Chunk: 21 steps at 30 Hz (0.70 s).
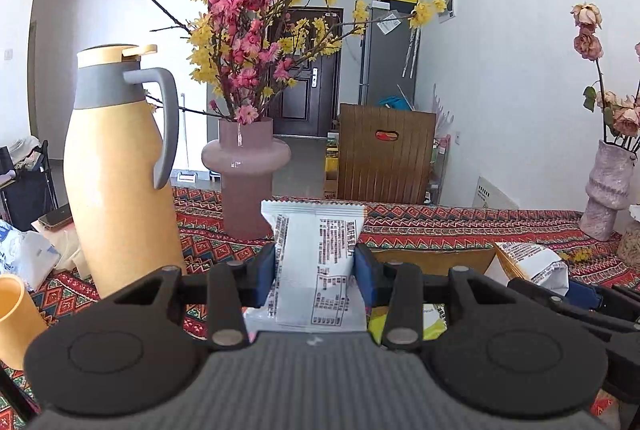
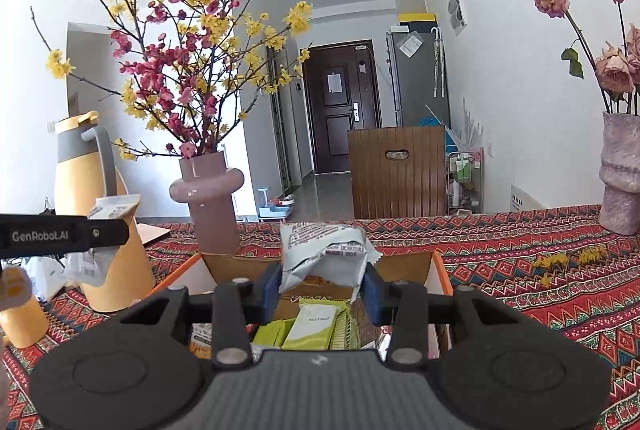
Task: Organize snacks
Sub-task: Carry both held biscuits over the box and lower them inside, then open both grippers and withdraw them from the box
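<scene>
midway: left gripper grasps white packet, right gripper grasps crumpled packet above box (green packs already in).

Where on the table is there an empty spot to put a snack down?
The widest bare patch of tablecloth lies right of the cardboard box, before the rough pink vase; only yellow petals dot it. The left is crowded: thermos, yellow cup, smooth pink vase. The box already holds green packets.
</scene>
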{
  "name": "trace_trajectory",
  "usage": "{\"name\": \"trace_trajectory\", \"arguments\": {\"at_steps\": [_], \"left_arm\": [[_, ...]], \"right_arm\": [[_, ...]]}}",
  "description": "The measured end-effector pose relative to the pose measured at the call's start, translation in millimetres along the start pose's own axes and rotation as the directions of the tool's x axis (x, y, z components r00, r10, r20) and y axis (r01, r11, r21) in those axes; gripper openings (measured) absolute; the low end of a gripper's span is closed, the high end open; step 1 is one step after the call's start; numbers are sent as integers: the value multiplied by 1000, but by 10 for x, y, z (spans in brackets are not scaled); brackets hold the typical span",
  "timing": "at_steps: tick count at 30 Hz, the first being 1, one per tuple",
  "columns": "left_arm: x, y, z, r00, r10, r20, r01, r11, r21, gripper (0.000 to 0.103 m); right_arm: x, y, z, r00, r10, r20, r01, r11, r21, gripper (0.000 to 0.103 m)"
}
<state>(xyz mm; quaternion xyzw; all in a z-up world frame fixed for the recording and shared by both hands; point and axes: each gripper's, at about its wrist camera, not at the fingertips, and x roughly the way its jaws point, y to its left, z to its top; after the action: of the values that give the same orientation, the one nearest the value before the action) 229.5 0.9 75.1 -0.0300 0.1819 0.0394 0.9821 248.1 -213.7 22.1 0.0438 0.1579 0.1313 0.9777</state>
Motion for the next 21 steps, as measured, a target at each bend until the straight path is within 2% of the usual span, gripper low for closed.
{"name": "trace_trajectory", "arguments": {"at_steps": [6, 10, 13, 17, 18, 19, 20, 21], "left_arm": [[286, -4, -112, 999, 38, -11, -38, 999, -5, 42], [437, 16, -270, 996, 86, 8, -86, 996, 20, 42], [520, 57, -320, 996, 83, -23, -82, 996, 22, 42], [509, 91, -341, 997, 67, -25, -67, 998, 9, 44], [491, 91, -349, 998, 67, -23, -67, 998, 6, 48], [473, 88, -353, 998, 67, -20, -67, 998, 3, 57], [461, 94, -351, 998, 67, -13, -67, 998, -2, 63], [440, 99, -350, 998, 67, -4, -67, 998, -7, 76]], "right_arm": [[233, -40, -167, 999, -9, -46, 9, 1000, 2, 41], [295, -38, -238, 997, -13, -74, 13, 1000, 3, 41], [340, -19, -286, 995, -23, -93, 23, 1000, -7, 41], [369, 2, -323, 993, -35, -111, 34, 999, -16, 45], [372, -3, -322, 993, -38, -112, 36, 999, -16, 48], [357, -9, -320, 993, -47, -108, 46, 999, -13, 51], [342, -22, -316, 993, -49, -106, 49, 999, -4, 62], [327, -35, -313, 994, -49, -101, 50, 999, 6, 69]]}}
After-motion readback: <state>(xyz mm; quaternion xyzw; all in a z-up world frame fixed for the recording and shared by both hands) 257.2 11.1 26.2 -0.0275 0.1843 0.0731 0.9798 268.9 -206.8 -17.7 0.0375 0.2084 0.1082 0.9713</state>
